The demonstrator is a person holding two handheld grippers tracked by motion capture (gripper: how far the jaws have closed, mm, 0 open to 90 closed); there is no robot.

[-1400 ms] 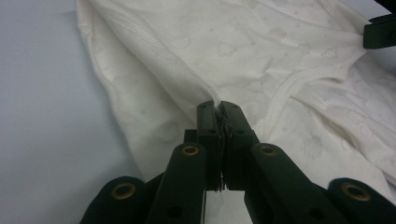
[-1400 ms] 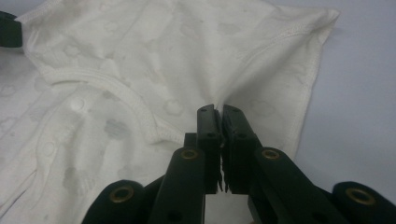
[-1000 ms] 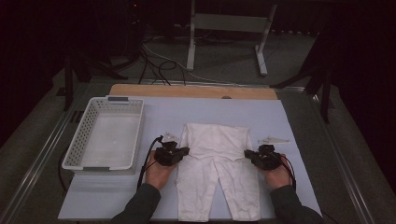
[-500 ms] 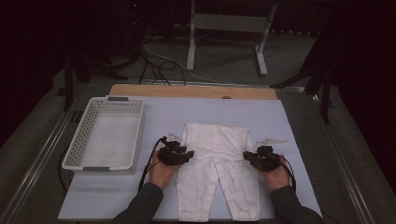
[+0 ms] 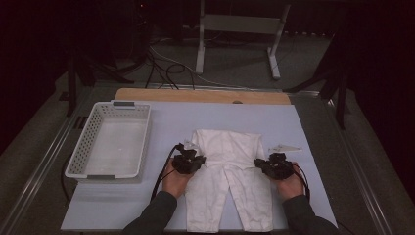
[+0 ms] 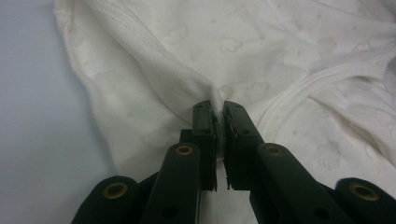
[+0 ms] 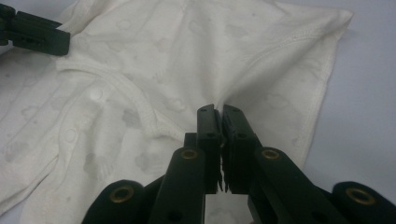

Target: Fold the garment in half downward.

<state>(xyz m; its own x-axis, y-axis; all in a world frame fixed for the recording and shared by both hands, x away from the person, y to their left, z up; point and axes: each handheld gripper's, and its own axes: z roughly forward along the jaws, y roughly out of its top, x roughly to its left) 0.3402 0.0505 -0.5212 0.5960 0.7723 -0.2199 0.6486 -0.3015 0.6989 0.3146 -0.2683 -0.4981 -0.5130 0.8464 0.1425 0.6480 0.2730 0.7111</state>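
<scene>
A white baby garment (image 5: 227,181) with two legs lies flat on the pale table sheet, legs toward the person. Its upper part is folded down over the middle. My left gripper (image 5: 192,159) sits at the garment's left side, and its jaws are shut on a pinch of the white fabric (image 6: 205,91). My right gripper (image 5: 270,165) sits at the garment's right side, shut on a fold of the same cloth (image 7: 243,88). In the right gripper view the left gripper's black jaw tip (image 7: 35,32) rests on the far side of the garment.
A white perforated basket (image 5: 111,142) stands empty at the left of the table. A small clear plastic piece (image 5: 285,147) lies right of the garment. A wooden board edge (image 5: 200,95) runs along the table's far side; a metal stand (image 5: 235,29) is on the floor beyond.
Both grippers have stayed at the garment's sides, shifting slightly. The garment's upper part looks a little more drawn toward the person.
</scene>
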